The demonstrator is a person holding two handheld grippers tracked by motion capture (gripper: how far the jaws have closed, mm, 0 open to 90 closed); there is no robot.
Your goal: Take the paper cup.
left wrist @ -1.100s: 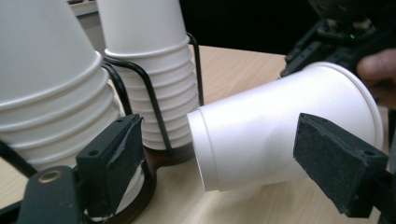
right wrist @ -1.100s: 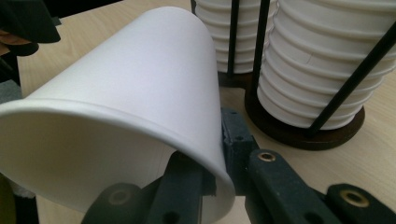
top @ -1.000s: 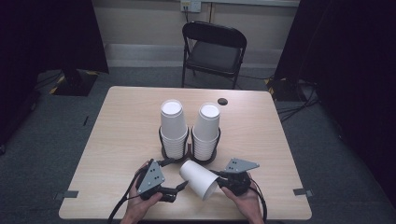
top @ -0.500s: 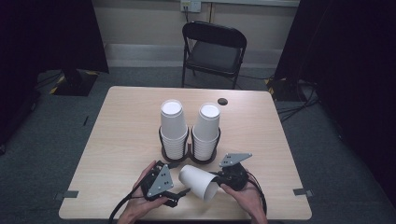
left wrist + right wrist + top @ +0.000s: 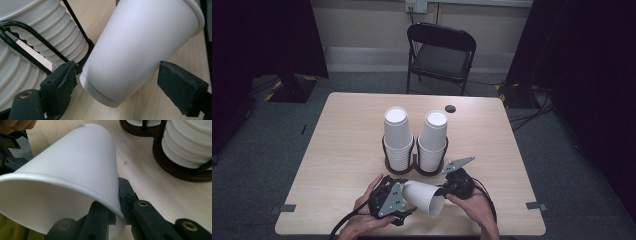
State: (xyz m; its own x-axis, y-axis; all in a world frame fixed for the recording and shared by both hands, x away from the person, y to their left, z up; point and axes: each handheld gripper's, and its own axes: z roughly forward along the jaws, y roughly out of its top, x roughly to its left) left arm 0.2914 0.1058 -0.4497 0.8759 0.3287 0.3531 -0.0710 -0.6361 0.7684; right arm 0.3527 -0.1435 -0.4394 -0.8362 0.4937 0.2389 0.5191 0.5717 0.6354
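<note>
Right gripper (image 5: 447,192) is pinching the paper cup (image 5: 424,197) rim; left gripper (image 5: 404,202), jaws apart, should be closing squarely around its base.

Two cup stacks (image 5: 396,135) side by side in a rack (image 5: 414,167) at the bench (image 5: 342,140) centre, single cup (image 5: 424,197) lying before them near the front edge, chair (image 5: 439,55) behind the bench.

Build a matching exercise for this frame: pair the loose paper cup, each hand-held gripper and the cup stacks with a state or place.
1. loose paper cup
2. left hand-held gripper
3. right hand-held gripper
4. cup stacks

A. upside down in the black holder
B. jaws apart on either side of the cup's base
C. on its side above the table
D. clamped on the cup's rim

Pairs: 1-C, 2-B, 3-D, 4-A
</note>
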